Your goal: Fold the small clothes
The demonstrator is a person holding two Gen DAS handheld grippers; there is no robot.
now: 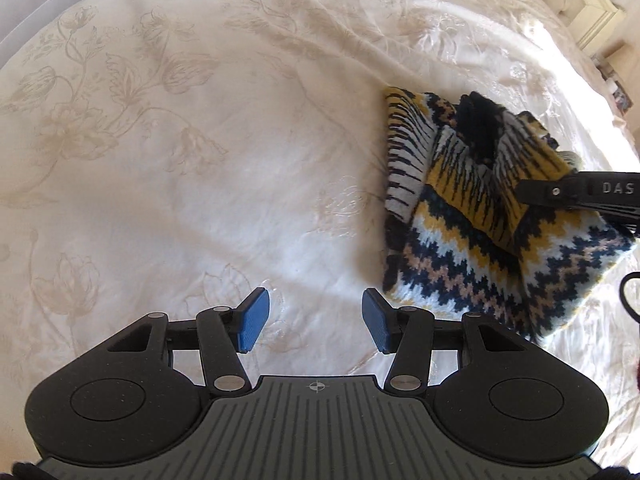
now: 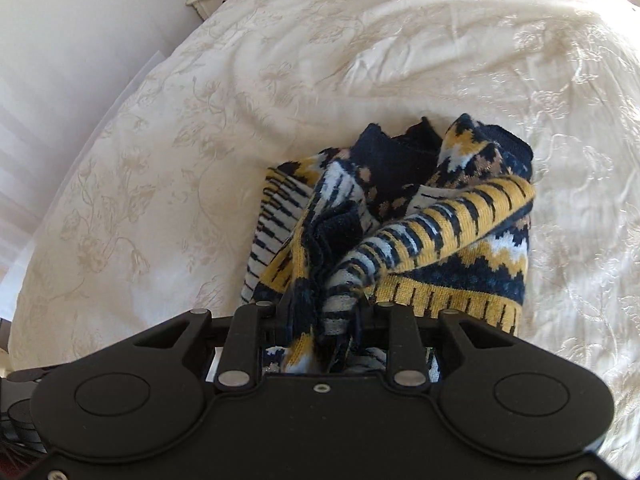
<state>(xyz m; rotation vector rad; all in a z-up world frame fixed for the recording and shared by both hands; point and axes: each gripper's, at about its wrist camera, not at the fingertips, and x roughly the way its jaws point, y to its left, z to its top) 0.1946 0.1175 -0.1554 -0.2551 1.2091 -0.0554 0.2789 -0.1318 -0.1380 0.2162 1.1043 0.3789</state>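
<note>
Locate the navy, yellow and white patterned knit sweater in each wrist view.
Left wrist: navy, yellow and white patterned knit sweater at right, right tongs pinching it.
Right wrist: sweater centre, bunched into shut tongs.
Shared landmark: cream floral bedspread.

Left tool (image 1: 316,326): black linkages, 2 blue ribbed pads, silver pivot screws; right tool (image 2: 322,316) all black.

The bedspread (image 1: 160,160) lies bare across the left and middle of the left wrist view; only the sweater (image 1: 480,216) heaps at right, blocking there.
</note>
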